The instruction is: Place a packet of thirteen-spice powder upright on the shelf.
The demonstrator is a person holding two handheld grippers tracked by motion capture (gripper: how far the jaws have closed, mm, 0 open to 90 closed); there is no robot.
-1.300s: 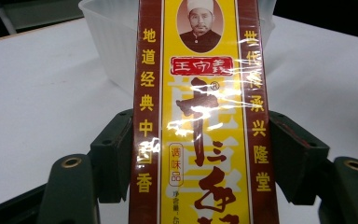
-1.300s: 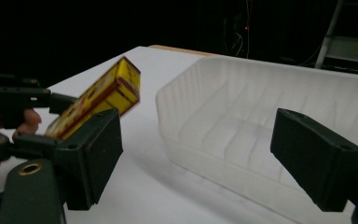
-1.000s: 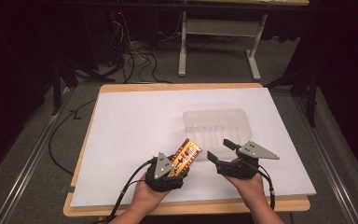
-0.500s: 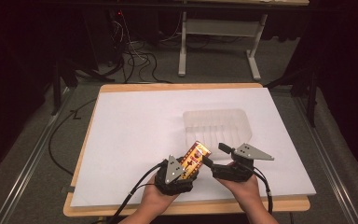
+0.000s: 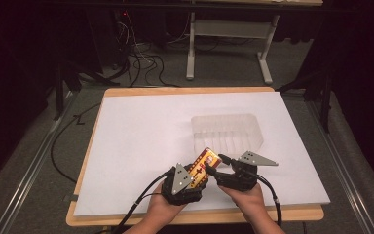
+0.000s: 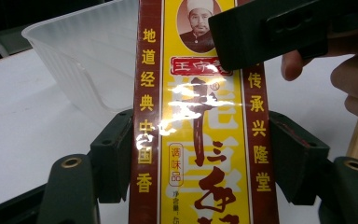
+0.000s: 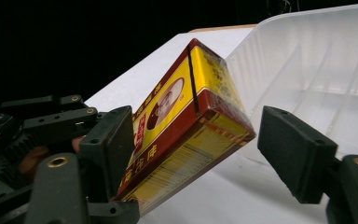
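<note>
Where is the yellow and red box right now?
In the high view the yellow and red box sits near the table's front edge, clamped in the left gripper, just before the clear plastic tray.

High view: fixed above the person's edge of the tabletop, facing forward and down; it stands far back, so the whole white surface and the dark floor beyond are visible.
Left tool view: rides on the left tool, looks along its two black jaws, very close to the yellow-and-red box, with the clear tray behind.
Right tool view: rides on the right tool, looks low across the tabletop from close in, box end between its jaws.
Shared: all three views take in the box and the clear tray; the left tool view also catches the right tool's jaw.
</note>
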